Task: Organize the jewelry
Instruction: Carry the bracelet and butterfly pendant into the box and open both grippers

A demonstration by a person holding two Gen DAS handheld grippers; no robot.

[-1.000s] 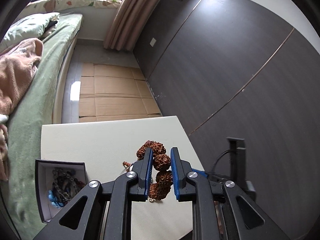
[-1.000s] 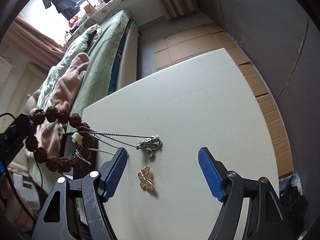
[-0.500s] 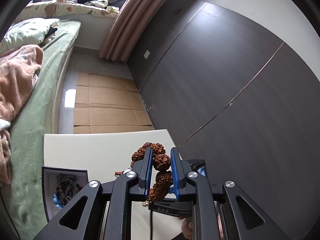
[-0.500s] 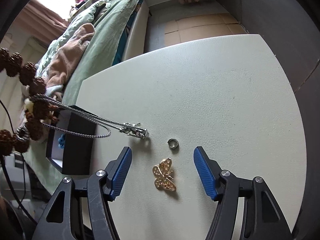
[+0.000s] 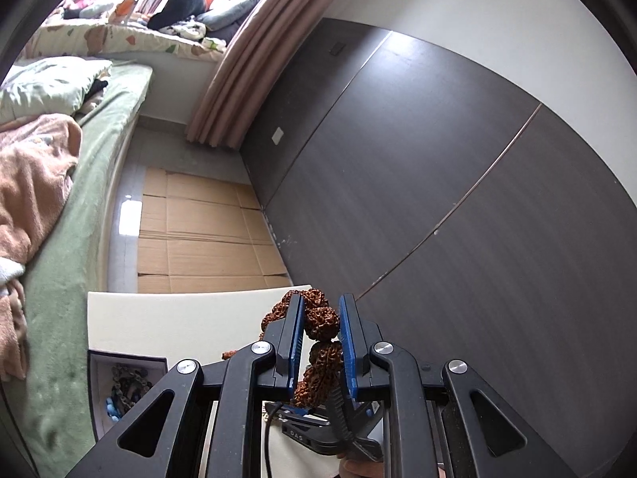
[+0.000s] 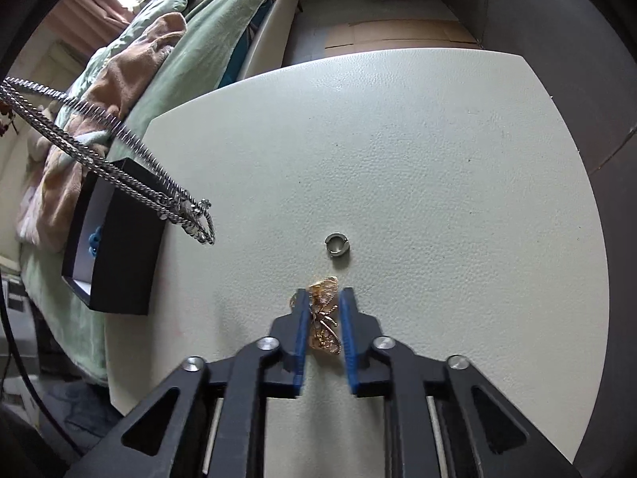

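My left gripper (image 5: 321, 298) is shut on a bracelet of rough brown beads (image 5: 320, 320), held above the pale table (image 5: 159, 318). In the right wrist view a silver chain (image 6: 119, 147) hangs in from the upper left, its clasp end dangling free over the table (image 6: 398, 139). My right gripper (image 6: 325, 292) points steeply down at the table. Its jaws are closing, and the blue pads (image 6: 345, 318) press on a gold butterfly brooch (image 6: 324, 320). A small silver ring (image 6: 337, 243) lies just beyond the brooch.
A black open box (image 6: 127, 247) stands at the table's left edge, with chains and something blue inside (image 5: 127, 386). A bed with green bedding (image 6: 191, 40) runs along the left. Dark wall panels (image 5: 438, 199) stand to the right, with cardboard sheets on the floor (image 5: 199, 239).
The right jaws have gone from wide open to tight around the butterfly brooch, and the gripper has dropped closer. The left gripper has risen with the bracelet, lifting the silver chain's end off the table.
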